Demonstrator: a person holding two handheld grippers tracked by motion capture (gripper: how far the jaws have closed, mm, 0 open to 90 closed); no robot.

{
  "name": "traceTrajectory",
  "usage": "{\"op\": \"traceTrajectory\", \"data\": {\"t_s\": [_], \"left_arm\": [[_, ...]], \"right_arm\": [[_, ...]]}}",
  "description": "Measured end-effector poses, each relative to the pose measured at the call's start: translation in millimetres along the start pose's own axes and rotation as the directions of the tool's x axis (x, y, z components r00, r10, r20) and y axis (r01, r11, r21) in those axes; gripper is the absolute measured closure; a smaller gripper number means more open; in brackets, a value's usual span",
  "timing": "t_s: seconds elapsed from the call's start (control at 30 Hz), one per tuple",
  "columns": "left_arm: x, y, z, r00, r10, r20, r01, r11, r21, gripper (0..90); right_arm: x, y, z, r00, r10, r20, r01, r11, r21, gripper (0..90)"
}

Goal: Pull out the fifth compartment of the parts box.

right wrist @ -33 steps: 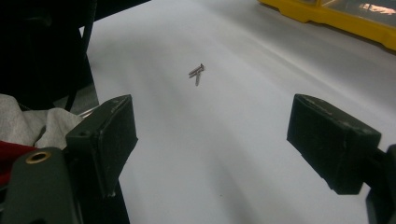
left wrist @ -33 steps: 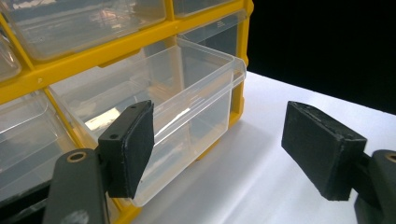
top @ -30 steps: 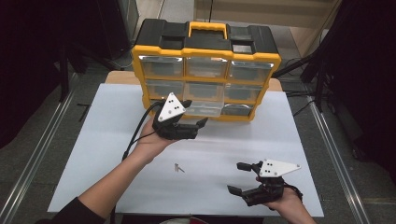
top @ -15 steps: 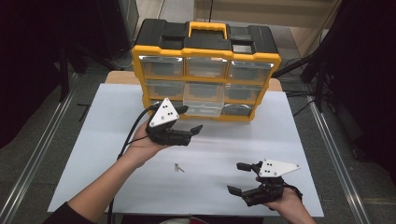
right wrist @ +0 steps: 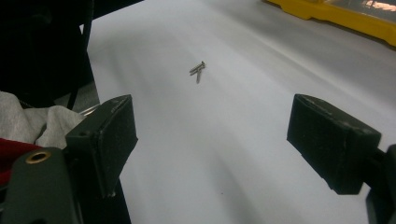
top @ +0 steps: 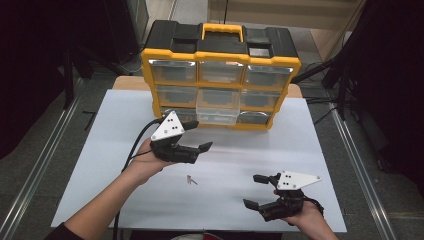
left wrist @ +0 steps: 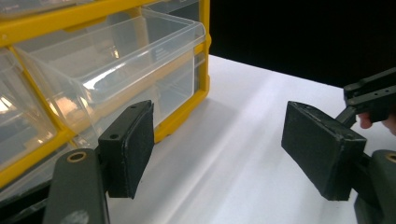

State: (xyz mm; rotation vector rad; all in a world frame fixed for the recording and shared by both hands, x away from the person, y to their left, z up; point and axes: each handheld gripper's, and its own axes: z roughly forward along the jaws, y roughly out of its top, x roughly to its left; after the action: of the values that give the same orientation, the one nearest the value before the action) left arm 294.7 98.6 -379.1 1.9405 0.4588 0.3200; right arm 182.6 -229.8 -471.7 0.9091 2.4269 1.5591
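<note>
Left gripper [top: 199, 147] drifted back from clear plastic drawer [top: 216, 111]; jaws apart.

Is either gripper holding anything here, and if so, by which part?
Nothing is held. The left gripper and right gripper both have open, empty jaws; the screws lie untouched on the table.

White tabletop [top: 100, 130] spans middle of high view, wooden edge [top: 129, 83] showing at far left corner. Metal floor rails flank it, left [top: 42, 167] and right [top: 357, 165]. Black stand [top: 67, 75] rises in dark at far left. White cloth [right wrist: 32, 119] lies crumpled over red item [right wrist: 9, 151] off table's near edge.
</note>
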Motion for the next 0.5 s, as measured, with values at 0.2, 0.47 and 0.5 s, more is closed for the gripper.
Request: {"op": "traceTrajectory", "data": {"t_s": [0.2,0.47,0.5], "left_arm": [[1.3,-11.4,-3.1,0.9999,0.001,0.014,-0.001,0.9999,0.01,25.6],[5.5,-28.7,-7.1,1.0,-0.009,0.001,0.009,0.9998,0.019,25.6],[5.9,-29.9,-7.9,0.9999,-0.012,0.0,0.012,0.9998,0.018,25.6]], "right_arm": [[0.0,-0.1,0.3,1.0,0.0,-0.003,0.0,1.0,-0.001,16.7],[-0.3,-0.2,0.8,1.0,-0.002,-0.002,0.002,1.0,0.001,16.7],[-0.3,-0.2,0.8,1.0,-0.001,-0.002,0.001,1.0,0.001,16.7]]}}
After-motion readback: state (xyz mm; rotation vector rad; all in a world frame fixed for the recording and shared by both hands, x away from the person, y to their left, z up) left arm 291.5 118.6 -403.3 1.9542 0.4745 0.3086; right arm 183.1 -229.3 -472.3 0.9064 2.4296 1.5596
